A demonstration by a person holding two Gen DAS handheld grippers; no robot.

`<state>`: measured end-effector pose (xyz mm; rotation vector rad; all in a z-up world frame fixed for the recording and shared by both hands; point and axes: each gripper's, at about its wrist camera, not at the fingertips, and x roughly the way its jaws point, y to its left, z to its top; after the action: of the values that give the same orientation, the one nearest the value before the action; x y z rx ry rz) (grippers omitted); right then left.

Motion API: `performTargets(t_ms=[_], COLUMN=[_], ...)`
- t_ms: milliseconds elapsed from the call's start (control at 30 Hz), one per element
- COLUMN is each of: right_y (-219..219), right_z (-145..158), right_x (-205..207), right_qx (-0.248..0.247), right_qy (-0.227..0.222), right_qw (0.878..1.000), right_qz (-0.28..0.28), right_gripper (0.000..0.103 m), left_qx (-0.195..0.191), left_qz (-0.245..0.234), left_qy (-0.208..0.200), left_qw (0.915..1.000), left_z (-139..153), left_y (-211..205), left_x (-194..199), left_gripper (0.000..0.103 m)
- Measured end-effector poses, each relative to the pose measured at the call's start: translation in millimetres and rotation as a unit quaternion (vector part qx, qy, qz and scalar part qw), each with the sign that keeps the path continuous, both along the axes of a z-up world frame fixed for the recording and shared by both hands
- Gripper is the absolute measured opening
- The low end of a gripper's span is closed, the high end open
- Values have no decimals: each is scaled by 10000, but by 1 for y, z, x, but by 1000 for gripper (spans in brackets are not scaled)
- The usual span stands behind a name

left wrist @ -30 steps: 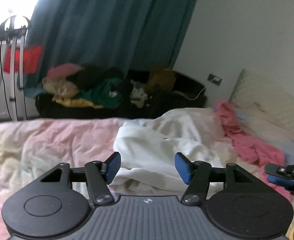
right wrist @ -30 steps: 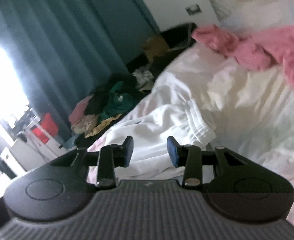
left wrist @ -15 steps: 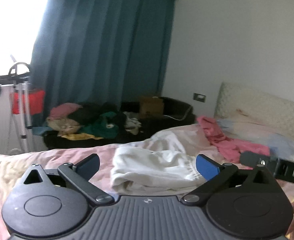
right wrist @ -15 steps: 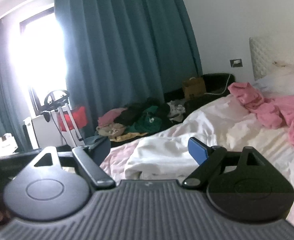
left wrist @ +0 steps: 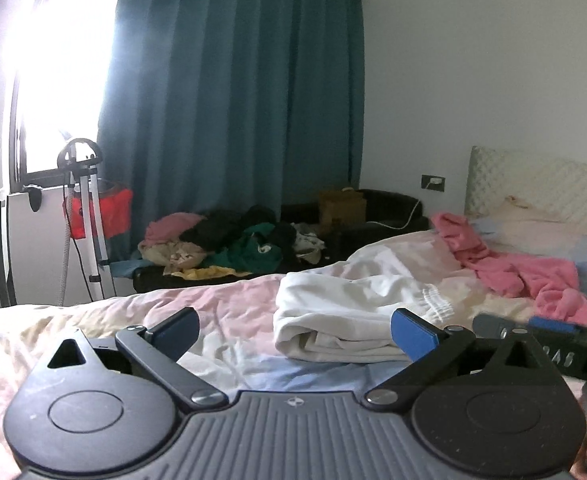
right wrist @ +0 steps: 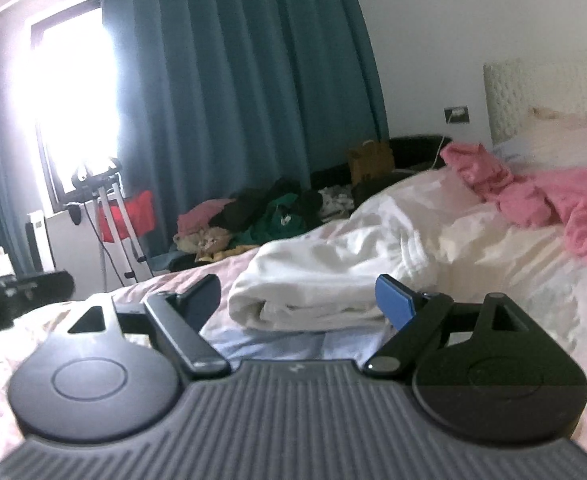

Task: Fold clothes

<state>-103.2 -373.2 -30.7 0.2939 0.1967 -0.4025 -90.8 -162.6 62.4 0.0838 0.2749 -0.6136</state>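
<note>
The white garment (left wrist: 353, 320) lay folded into a thick bundle on the bed (left wrist: 113, 320), layered edges facing the cams, w/ a ribbed cuff or waistband showing at its right side. It sat on a pale blue patch of the sheet, just ahead of both tools, touching neither.

Left gripper (left wrist: 293, 330) was spread wide, nothing btwn its fingers; its jaws had just been opening. Right gripper (right wrist: 299, 300) was likewise wide apart and empty, jaws also just opened. In the left view the right tool's tip poked in at the right edge, near the bundle's right end.

Further back a pink garment (left wrist: 525, 276) lay crumpled toward the headboard (left wrist: 541, 188), well apart from the white one. Beyond the bed a clothes pile (left wrist: 229, 244) sat on a dark couch under the teal curtain (left wrist: 233, 100).

Risks, as a judgement: the bundle looked loosely stacked, so a nudge from either tool could spill the layers. Grabbing only the top layer would prob. unfold it. The rumpled sheet underneath could get pinched along w/ the cloth. Glare from the window (left wrist: 65, 60) may hide edges on the left.
</note>
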Motion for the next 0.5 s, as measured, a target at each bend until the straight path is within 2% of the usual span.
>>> performTargets(t_ms=[167,400,500], right_y=[6,31,29], right_z=[-19,-20,-22], right_x=[7,13,11], right_qx=[-49,-721,-630], right_qy=[152,249,289], right_qw=[9998,9971,9976], right_qz=[-79,-46,-47], right_gripper=[86,86,86], left_qx=[-166,-39,78], left_qz=[-61,-208,-156], left_qy=[101,-130,-176], left_qw=[9998,9997,9997], left_z=[-7,-10,-15], left_y=[2,-1,-5], left_x=[3,-8,-11], left_gripper=[103,103,103])
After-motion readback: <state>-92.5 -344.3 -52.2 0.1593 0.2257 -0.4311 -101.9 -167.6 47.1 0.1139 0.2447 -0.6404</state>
